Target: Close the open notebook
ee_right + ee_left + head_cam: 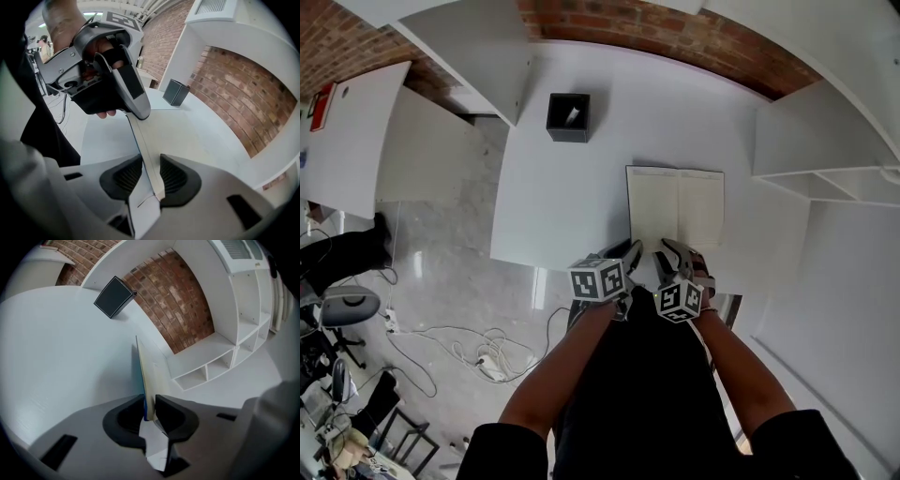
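Since the left hand-held gripper [150,403] and right hand-held gripper [151,165] both pinch the near edge of the open notebook [675,202], at twelve o'clock on the surface [581,192], fold one half over slowly.

Black box [567,117] on white table [570,202]

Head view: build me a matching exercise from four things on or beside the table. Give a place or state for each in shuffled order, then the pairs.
1. notebook
2. black box
3. left gripper
4. white shelf unit

A. stands beside the table, at the head view's right
B. shut on a thin paper edge
C. lies open near the table's front edge
D. sits near the table's far edge

Pairs: 1-C; 2-D; 3-B; 4-A
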A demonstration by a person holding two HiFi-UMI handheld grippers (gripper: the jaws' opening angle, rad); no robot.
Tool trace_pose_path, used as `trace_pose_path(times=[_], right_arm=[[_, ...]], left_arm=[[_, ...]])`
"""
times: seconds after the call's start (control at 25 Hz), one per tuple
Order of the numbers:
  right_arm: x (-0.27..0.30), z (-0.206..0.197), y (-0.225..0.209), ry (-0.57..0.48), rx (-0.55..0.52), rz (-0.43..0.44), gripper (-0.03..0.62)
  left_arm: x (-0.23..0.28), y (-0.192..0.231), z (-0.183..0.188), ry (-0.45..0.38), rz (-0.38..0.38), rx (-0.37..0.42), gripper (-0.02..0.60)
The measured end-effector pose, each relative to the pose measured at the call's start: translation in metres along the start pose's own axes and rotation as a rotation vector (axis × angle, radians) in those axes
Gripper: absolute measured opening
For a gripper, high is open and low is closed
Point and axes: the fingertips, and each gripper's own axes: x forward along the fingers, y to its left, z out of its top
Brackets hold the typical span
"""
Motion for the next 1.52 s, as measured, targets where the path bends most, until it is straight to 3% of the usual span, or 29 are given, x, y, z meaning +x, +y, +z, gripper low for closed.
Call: trace_pose_path(times=[0.48,0.68,1.0,1.2,1.52], right_arm=[[-0.016,0.004,-0.004,0.015,0.051,-0.003,0.106],[-0.026,-0.001,-0.006,-0.022,0.139,-0.004,0.084],[-0.046,-0.015,-0.014,-0.111,0.250,0.051,0.009],[-0.060,-0.031,-0.035,-0.151,0.330,0.060,0.001],[-0.073,-0.055,-0.065,-0.190,0.372,0.092,0.000]], left_arm=[[-0.002,-0.034,0.003,0.082,-0.073,0.059,0.043],[-0.002,-0.041,0.003,0.066,0.031,0.119,0.043],[0.002,-0.067,0.004,-0.041,0.078,0.093,0.041],[0.007,-0.082,0.002,-0.083,0.119,0.096,0.040],[0.019,-0.112,-0.001,-0.133,0.189,0.129,0.040]])
